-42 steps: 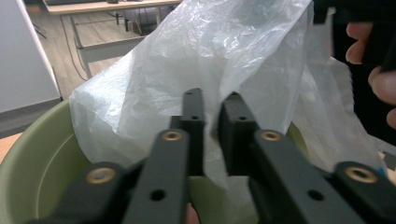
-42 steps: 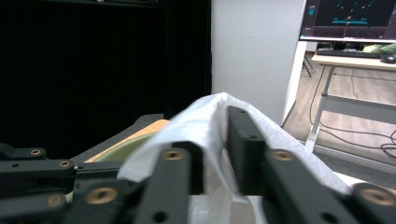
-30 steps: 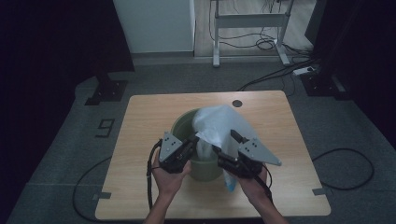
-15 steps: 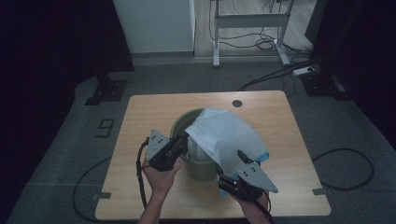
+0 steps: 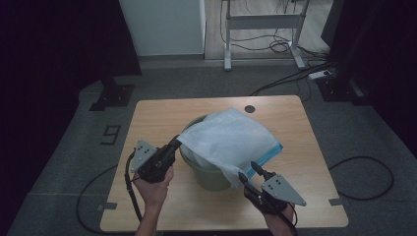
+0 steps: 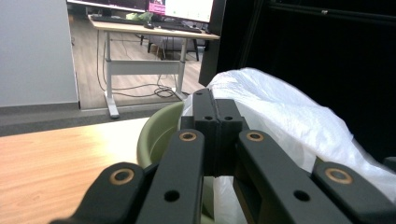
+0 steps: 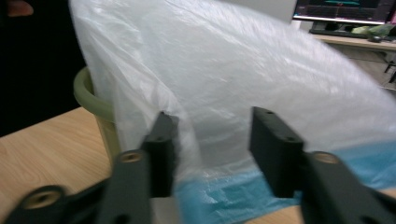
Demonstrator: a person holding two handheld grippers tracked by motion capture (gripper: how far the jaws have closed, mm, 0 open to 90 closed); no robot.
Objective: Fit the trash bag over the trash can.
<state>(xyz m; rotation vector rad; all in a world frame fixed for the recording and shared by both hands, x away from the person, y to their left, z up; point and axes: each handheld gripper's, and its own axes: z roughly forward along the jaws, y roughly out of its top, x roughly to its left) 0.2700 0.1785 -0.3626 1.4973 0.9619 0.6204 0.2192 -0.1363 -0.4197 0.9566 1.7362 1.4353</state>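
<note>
high view: a green bin [image 5: 209,174] stands near the middle of the wooden table [image 5: 147,113]. a white plastic bag [image 5: 231,140] is draped over its mouth and spills toward the right side, where a blue edge lies on the tabletop. the left gripper [image 5: 175,143] is clenched on the bag's corner at the bin's left rim. the right gripper [image 5: 248,173] sits at the bag's lower right hem, jaws parted.

left gripper view: the two black jaws are pressed together, with white bag film [image 6: 289,116] bunched around them, just beside the green rim [image 6: 156,133].

right gripper view: the jaws have just been closing and stand apart, not gripping. the bag [image 7: 243,74] hangs between and behind them; its film drapes against the left jaw. the bin [image 7: 100,112] stands behind at the left.
</note>
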